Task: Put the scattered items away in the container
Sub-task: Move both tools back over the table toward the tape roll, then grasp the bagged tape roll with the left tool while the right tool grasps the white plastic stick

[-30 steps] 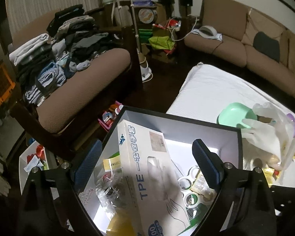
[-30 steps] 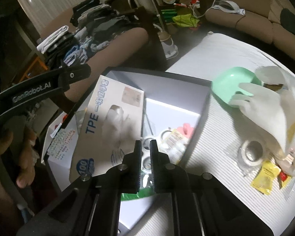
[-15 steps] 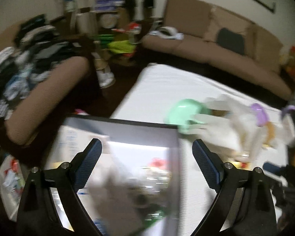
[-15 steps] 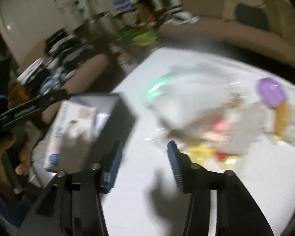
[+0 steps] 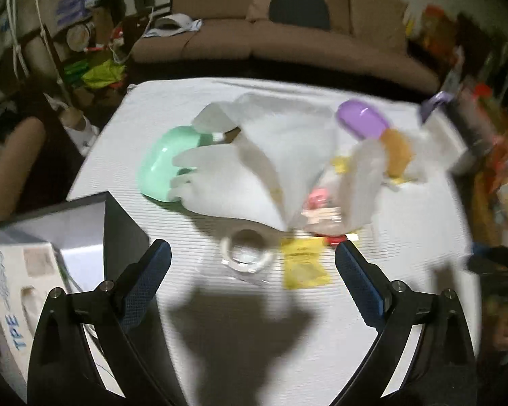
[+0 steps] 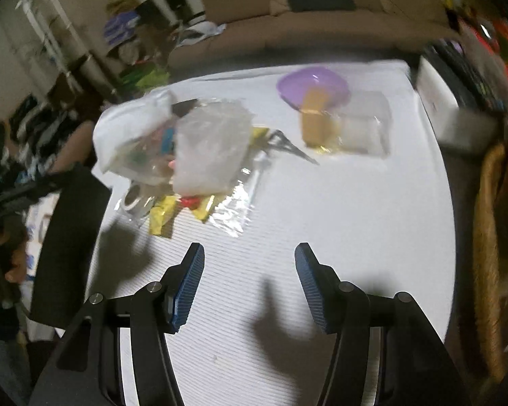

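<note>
Both my jaws empty over the tabletop (image 5: 406,237).
Left gripper (image 5: 252,264) spread wide, tape roll (image 5: 245,248) just ahead; right gripper (image 6: 249,270) opening, nothing between.

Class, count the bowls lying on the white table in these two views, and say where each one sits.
2. The green bowl lies at the pile's near-box side, partly under a white glove. The purple bowl sits at the far side, behind an orange packet. The pile may hide more.

Glove box (image 5: 15,291) cut off at left edge (lettering partial)
</note>
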